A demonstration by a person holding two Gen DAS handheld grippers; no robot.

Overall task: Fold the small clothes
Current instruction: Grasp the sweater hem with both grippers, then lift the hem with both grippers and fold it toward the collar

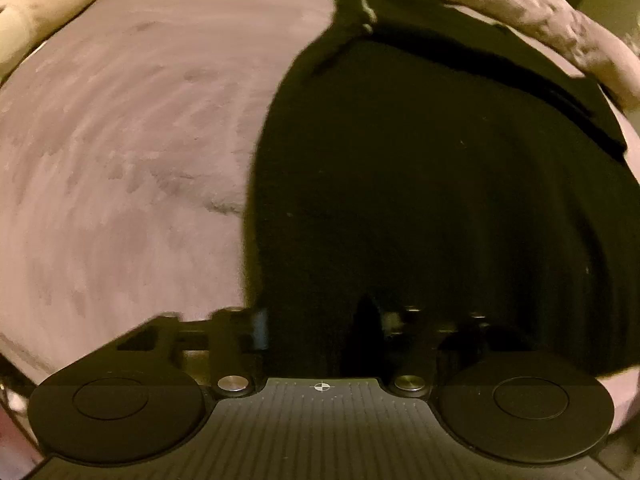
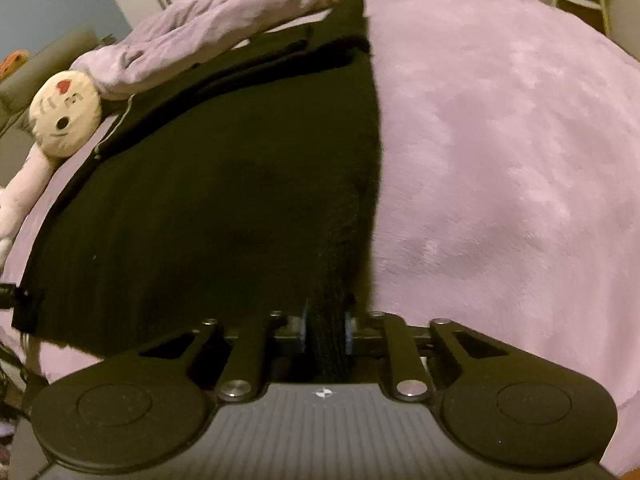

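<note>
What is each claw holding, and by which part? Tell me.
Right claw is shut on the black garment, pinching its near right edge. Left claw is over the garment's near left edge; whether it grips cannot be told.

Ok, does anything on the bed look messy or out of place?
Mostly tidy. The black garment lies flat on the pink blanket; only its far end is bunched into ridges. A plush toy lies beside it, not part of the folding.
</note>
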